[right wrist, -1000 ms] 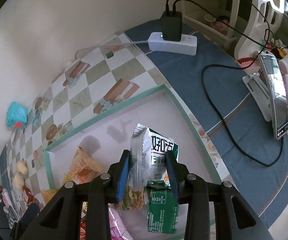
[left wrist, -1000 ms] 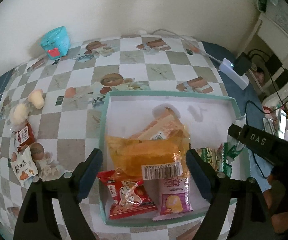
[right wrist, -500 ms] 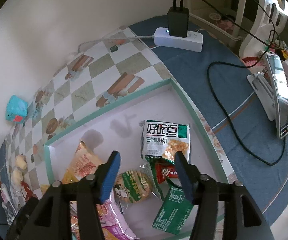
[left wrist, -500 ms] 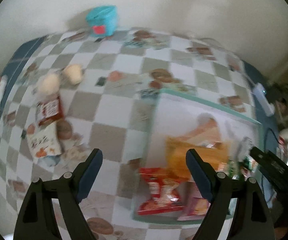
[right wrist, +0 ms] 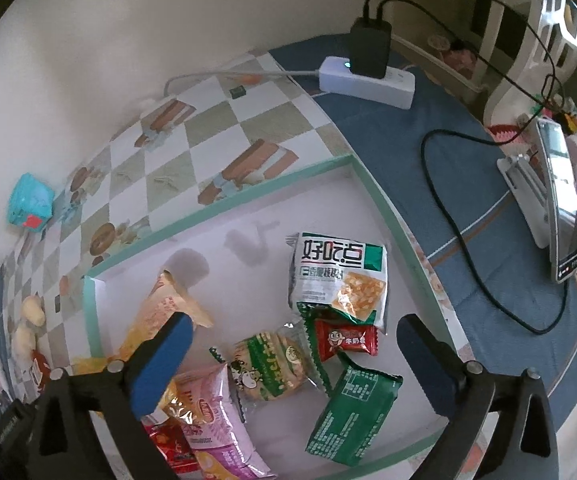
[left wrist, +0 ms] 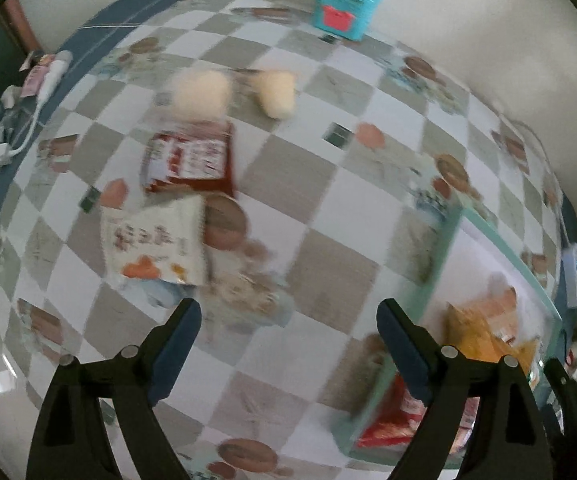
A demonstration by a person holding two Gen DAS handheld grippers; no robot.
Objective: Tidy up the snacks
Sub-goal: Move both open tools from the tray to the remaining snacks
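My right gripper [right wrist: 294,326] hovers over the green-rimmed white tray [right wrist: 224,210], its jaws opening wide with nothing pressed between them. A white-and-green cracker packet [right wrist: 338,276] lies flat in the tray just beyond it, beside a small red candy [right wrist: 346,340], a green biscuit pack [right wrist: 274,364], a dark green packet [right wrist: 354,412] and a pink bag [right wrist: 212,420]. My left gripper [left wrist: 288,318] is over the checkered tablecloth, jaws opening and empty. Ahead of it lie a white snack packet [left wrist: 154,244], a red packet [left wrist: 190,160] and two pale buns [left wrist: 204,92].
A teal box [left wrist: 346,0] stands by the wall. The tray's corner [left wrist: 452,224] with an orange bag [left wrist: 484,340] is at the right of the left wrist view. A power strip [right wrist: 366,80] with charger, cables and a phone on a stand [right wrist: 560,208] occupy the blue cloth.
My right gripper opened and let the white-and-green cracker packet drop flat into the tray. My left gripper swung away from the tray toward the loose snacks on the tablecloth.
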